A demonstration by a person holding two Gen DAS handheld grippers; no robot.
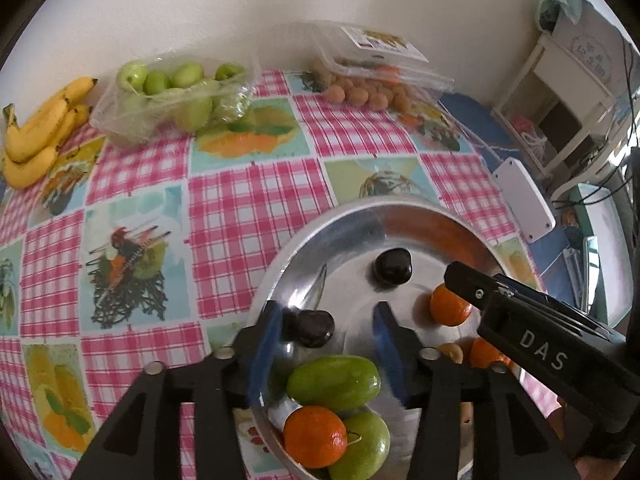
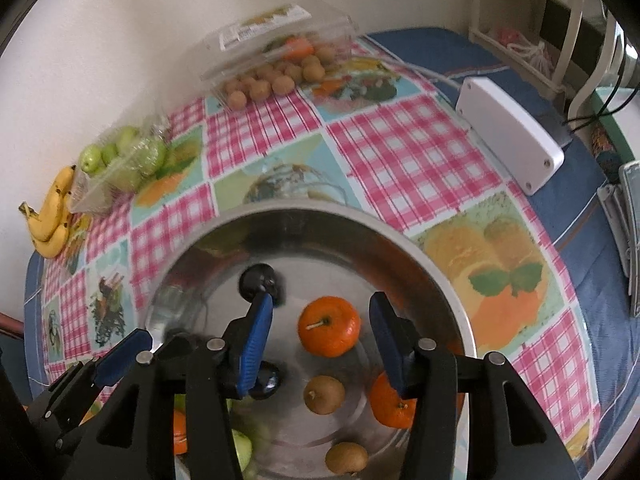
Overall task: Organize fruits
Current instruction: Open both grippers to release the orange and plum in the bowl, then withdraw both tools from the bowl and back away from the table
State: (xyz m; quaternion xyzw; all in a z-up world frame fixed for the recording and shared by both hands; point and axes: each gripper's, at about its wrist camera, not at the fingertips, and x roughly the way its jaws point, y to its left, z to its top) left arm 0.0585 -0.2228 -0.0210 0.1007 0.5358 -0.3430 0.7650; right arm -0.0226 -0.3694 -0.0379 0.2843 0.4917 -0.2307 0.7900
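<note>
A wide steel bowl holds the sorted fruit. My left gripper hangs open over its near left part. A dark plum lies beside its left pad and a green fruit sits lower between the fingers. An orange and a green apple lie below them. My right gripper is open around an orange, which rests on the bowl floor with gaps to both pads. Another dark plum, a second orange and two brown fruits also lie in the bowl.
Along the wall lie bananas, a clear tray of green fruit and an opened clear box of small brown fruit. A white box sits right of the bowl.
</note>
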